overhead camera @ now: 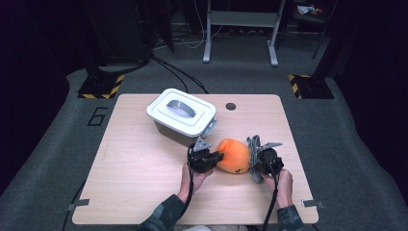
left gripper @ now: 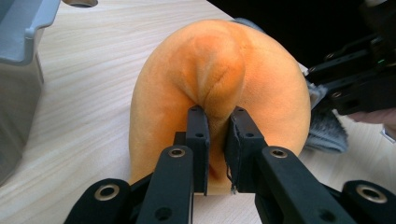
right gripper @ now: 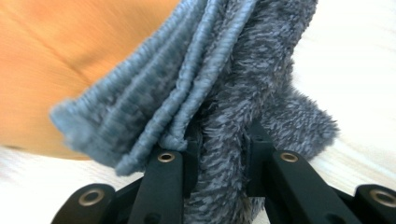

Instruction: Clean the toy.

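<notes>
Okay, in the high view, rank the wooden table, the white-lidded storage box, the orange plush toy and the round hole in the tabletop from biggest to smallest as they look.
1. The light wooden table.
2. The grey storage box with the white lid.
3. The orange plush toy.
4. The small round hole in the tabletop.

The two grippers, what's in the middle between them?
An orange plush toy lies between the left gripper and right gripper, seen in the high view.

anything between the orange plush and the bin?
The white lid sits closed on the bin, covering its opening. The table between the orange plush and the bin looks bare.
</notes>
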Motion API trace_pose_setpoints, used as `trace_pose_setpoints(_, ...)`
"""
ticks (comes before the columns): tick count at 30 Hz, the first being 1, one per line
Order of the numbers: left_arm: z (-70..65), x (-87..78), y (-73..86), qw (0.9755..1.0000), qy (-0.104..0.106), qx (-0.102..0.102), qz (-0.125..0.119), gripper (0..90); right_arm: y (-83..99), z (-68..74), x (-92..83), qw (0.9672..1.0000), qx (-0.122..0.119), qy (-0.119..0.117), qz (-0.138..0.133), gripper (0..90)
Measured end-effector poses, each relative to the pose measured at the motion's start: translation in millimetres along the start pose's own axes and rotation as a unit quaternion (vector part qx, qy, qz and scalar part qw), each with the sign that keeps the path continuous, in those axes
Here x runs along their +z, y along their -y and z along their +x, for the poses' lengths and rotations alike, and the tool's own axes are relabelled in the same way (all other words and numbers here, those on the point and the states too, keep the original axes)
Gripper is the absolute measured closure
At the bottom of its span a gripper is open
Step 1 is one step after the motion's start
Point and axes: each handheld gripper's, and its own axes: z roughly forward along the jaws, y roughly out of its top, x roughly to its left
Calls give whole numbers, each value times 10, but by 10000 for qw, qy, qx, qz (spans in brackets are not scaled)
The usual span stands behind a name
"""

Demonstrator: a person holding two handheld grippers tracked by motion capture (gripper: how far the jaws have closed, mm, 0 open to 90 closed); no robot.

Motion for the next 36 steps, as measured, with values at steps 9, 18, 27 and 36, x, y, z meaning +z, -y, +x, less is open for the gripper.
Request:
trace_pose_setpoints(9, 4, -21, 7, 9999, -74, -107, -53, 799, -80, 6, -257, 9992, -65, 131, -367, 733)
trace_pose_setpoints(18, -19, -18, 5, 9999, -56, -39, -79, 798, -410, 448, -687, 9912, -675, -249, -1111, 731)
trace_pose_setpoints(27, 12, -29, 22, 10000, -41, -55, -34, 797, -386, 423, -524, 9938, -643, -193, -884, 731)
trace_pose_setpoints(36, 14, -19, 19, 10000, -46, -9, -46, 797, -223, 234, -441, 9968, -372, -46, -705, 730)
